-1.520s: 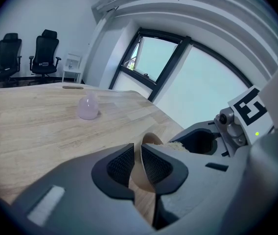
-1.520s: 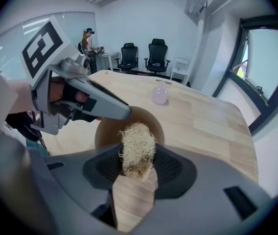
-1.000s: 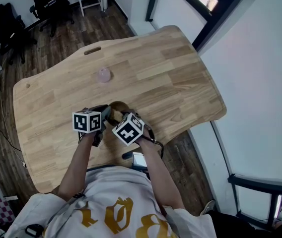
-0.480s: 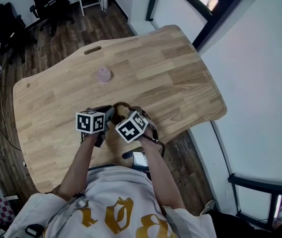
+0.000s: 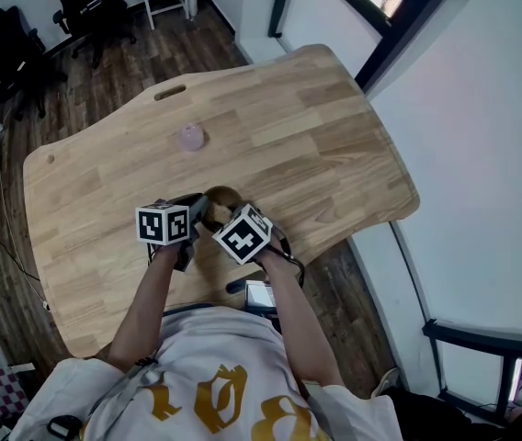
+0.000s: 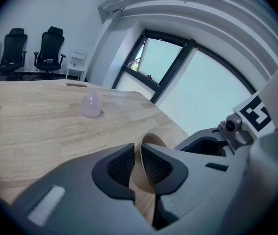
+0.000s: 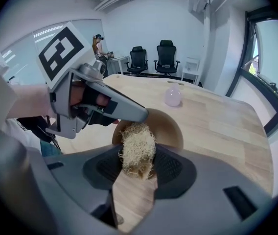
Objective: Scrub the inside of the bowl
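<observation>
Both grippers have barely shifted: the left gripper (image 6: 138, 153) stays clamped on the rim of the bowl (image 7: 171, 126), tilted up on the counter (image 5: 316, 127), while the right gripper (image 7: 136, 163), closed on a fibrous scrubber (image 7: 138, 148), has nudged back at the bowl's mouth, suggesting scrubbing mid-stroke.

The bowl (image 7: 171, 127) is small, round and plain brown, smooth inside, and sits over the near middle of the table (image 5: 334, 136), tipped so that its opening faces the near side. Its thin left wall is pinched between the jaws of the left gripper (image 6: 138, 156). The scrubber (image 7: 138, 148) is a pale, straw-coloured wad of tangled fibres, standing upright and clamped between the jaws of the right gripper (image 7: 139, 164), its top just at the bowl's near rim.
</observation>
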Demonstrator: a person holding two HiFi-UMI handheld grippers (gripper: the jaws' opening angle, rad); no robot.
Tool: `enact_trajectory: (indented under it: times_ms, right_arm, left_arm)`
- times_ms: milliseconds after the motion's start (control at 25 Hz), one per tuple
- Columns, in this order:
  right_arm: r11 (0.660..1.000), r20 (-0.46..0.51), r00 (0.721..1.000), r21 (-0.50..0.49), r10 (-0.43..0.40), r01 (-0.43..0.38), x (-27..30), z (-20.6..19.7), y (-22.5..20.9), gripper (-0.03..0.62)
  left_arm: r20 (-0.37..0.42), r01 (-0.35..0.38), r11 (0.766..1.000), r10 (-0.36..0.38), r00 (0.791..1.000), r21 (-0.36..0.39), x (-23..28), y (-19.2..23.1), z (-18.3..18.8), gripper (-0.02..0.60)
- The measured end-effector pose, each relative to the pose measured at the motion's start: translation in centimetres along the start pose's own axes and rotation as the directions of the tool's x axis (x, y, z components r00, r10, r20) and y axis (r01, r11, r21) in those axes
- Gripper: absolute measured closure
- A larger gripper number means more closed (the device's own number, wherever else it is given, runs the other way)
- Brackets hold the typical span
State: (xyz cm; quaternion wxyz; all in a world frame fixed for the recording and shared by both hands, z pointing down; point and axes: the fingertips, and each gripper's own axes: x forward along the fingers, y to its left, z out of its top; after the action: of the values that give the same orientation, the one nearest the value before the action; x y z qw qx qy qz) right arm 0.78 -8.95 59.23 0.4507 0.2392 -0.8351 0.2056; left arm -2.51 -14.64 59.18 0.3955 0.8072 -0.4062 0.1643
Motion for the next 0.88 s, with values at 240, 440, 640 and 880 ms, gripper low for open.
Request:
enact_trajectory:
  times_ms: [240, 440, 640, 880]
  right_arm:
    - [0.996, -0.067, 0.996, 0.055, -0.063, 0.067, 0.0, -0.7, -1.1, 0.422]
    - [0.985, -0.096, 0.983, 0.066, -0.155, 0.162, 0.2, -1.2, -2.8, 0.422]
    - [0.973, -0.06, 0.972, 0.036, -0.226, 0.228, -0.2, -0.6, -3.9, 0.422]
    - [0.983, -0.03, 0.984, -0.073, -0.174, 0.171, 0.3, 0.0, -2.2, 0.422]
  left_arm:
    - [0.001, -0.014, 1.0, 0.014, 1.0, 0.007, 0.0, 0.0, 0.0, 0.538]
    - [-0.014, -0.019, 1.0, 0.019, 1.0, 0.022, 0.3, -0.2, -0.4, 0.538]
    - [-0.009, -0.001, 1.0, 0.001, 1.0, 0.009, 0.4, -0.7, -0.3, 0.538]
    - [-0.019, 0.002, 1.0, -0.002, 1.0, -0.002, 0.5, -0.6, -0.5, 0.538]
